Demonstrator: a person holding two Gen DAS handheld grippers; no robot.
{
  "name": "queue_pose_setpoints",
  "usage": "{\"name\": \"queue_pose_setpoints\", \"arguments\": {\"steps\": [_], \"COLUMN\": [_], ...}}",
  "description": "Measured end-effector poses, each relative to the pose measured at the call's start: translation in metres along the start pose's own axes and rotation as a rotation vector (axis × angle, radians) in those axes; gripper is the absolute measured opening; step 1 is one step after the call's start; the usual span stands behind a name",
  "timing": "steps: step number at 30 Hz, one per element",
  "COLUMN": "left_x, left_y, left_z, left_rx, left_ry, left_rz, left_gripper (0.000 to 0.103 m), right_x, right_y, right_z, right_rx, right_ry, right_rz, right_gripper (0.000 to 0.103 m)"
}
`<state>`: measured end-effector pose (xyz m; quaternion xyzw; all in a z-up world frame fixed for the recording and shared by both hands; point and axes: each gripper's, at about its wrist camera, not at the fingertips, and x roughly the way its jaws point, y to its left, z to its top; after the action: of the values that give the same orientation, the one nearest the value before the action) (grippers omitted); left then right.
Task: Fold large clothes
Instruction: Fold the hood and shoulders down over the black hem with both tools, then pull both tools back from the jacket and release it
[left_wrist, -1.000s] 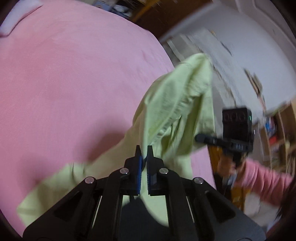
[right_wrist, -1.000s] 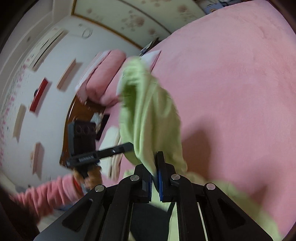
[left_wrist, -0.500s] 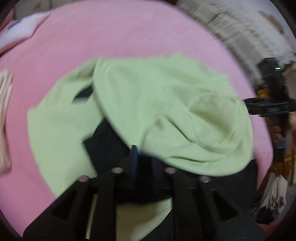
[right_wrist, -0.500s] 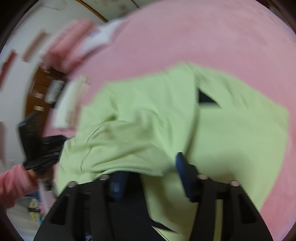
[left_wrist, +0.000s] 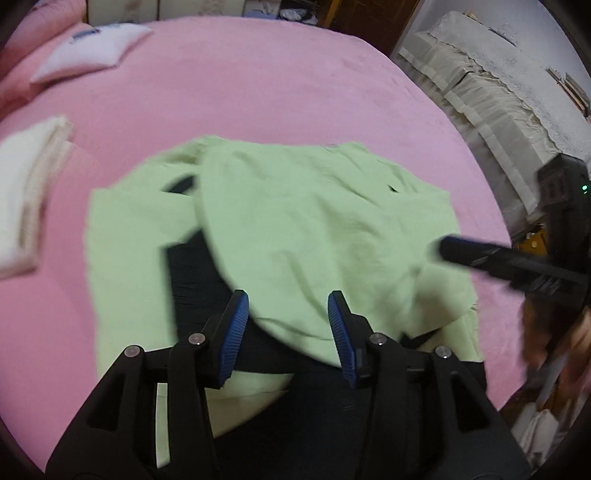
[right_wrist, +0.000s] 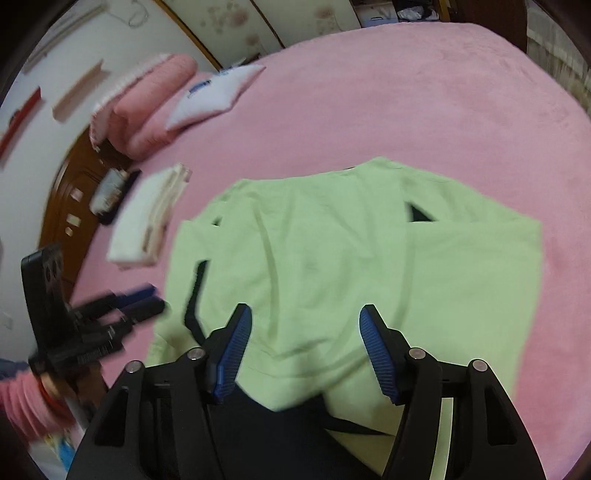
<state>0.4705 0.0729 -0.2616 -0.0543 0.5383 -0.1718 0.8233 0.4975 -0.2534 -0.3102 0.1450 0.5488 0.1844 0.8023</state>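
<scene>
— Left wrist view: where was the green garment (left_wrist: 295, 236)?
— Folded over on the pink bed (left_wrist: 258, 92). The left claw (left_wrist: 288, 314) was opening, nothing pinched.
— The right claw (right_wrist: 306, 332)?
— Apart but closing, gripping nothing.

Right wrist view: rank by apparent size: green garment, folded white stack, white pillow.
1. green garment, by far the largest.
2. and 3. folded white stack and white pillow look alike; the pillow lies farther off, so unranked.

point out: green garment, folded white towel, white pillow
green garment (left_wrist: 295, 221): left wrist view, middle of top layer
folded white towel (right_wrist: 144, 225): right wrist view, top face
white pillow (left_wrist: 92, 48): left wrist view, centre
</scene>
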Motion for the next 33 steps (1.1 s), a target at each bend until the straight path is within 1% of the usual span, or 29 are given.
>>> {"name": "queue_pose_setpoints", "arguments": {"steps": [1,3,5,6,7,8,9,10,11,12,13,14,15,16,18,20,22,24,25,27,30,33], "left_x": [0.010,0.028,0.058,0.066,0.076,0.083,0.087,0.092,0.091,0.090,0.087,0.086,0.083,0.080,0.072,0.060,0.052,0.044,0.040,0.031,0.027,0.017], "left_y": [-0.007,-0.009,-0.007,-0.003,0.002,0.008,0.014,0.020,0.029,0.033,0.036,0.037,0.037,0.038,0.041,0.040,0.035,0.028,0.025,0.014,0.007,-0.006], "left_z": [-0.001,-0.007,-0.011,-0.014,-0.017,-0.019,-0.021,-0.024,-0.026,-0.027,-0.028,-0.028,-0.029,-0.030,-0.034,-0.044,-0.058,-0.077,-0.085,-0.110,-0.145,-0.172], "left_rx": [-0.017,-0.066,-0.128,-0.142,-0.159,-0.178,-0.198,-0.218,-0.246,-0.253,-0.252,-0.240,-0.220,-0.208,-0.223,-0.243,-0.245,-0.228,-0.218,-0.200,-0.201,-0.170], "left_ry": [-0.002,0.029,0.100,0.121,0.143,0.158,0.166,0.170,0.171,0.170,0.169,0.172,0.176,0.179,0.164,0.152,0.142,0.136,0.138,0.158,0.214,0.218], "left_rz": [-0.001,-0.011,0.017,0.036,0.062,0.085,0.103,0.114,0.102,0.085,0.084,0.106,0.149,0.165,0.132,0.106,0.096,0.099,0.105,0.123,0.148,0.171], "left_gripper": [0.033,0.022,0.016,0.008,0.000,0.000,0.000,0.000,0.000,0.000,0.000,0.000,0.000,0.000,0.000,0.000,0.000,0.000,0.000,0.000,0.000,0.000], "right_x": [0.011,0.037,0.069,0.081,0.095,0.122,0.125,0.124,0.123,0.118,0.109,0.100,0.091,0.082,0.065,0.039,0.026,0.024,0.024,0.030,0.038,0.038], "right_y": [0.004,0.004,-0.003,-0.008,-0.010,-0.014,-0.021,-0.028,-0.032,-0.037,-0.040,-0.043,-0.045,-0.047,-0.052,-0.047,-0.038,-0.024,-0.015,0.002,0.015,0.031], "right_z": [-0.005,-0.018,-0.030,-0.038,-0.039,-0.042,-0.045,-0.046,-0.044,-0.042,-0.040,-0.035,-0.030,-0.026,-0.031,-0.043,-0.063,-0.090,-0.110,-0.135,-0.181,-0.227], "right_rx": [0.016,0.053,0.089,0.107,0.118,0.123,0.130,0.143,0.149,0.146,0.133,0.116,0.105,0.115,0.157,0.177,0.184,0.195,0.205,0.232,0.298,0.351], "right_ry": [0.017,0.051,0.068,0.085,0.102,0.115,0.121,0.118,0.111,0.094,0.068,0.042,0.033,0.035,0.024,0.011,0.000,0.009,0.025,0.061,0.127,0.159], "right_rz": [0.007,0.009,0.025,0.021,-0.011,-0.041,-0.055,-0.048,-0.041,-0.061,-0.116,-0.207,-0.245,-0.251,-0.269,-0.241,-0.222,-0.225,-0.229,-0.227,-0.215,-0.177], "right_gripper": [0.036,0.018,0.016,0.015,0.014,0.013,0.005,0.000,0.000,0.000,0.000,0.000,0.000,0.000,0.000,0.000,0.000,0.000,0.000,0.000,0.000,0.000]}}
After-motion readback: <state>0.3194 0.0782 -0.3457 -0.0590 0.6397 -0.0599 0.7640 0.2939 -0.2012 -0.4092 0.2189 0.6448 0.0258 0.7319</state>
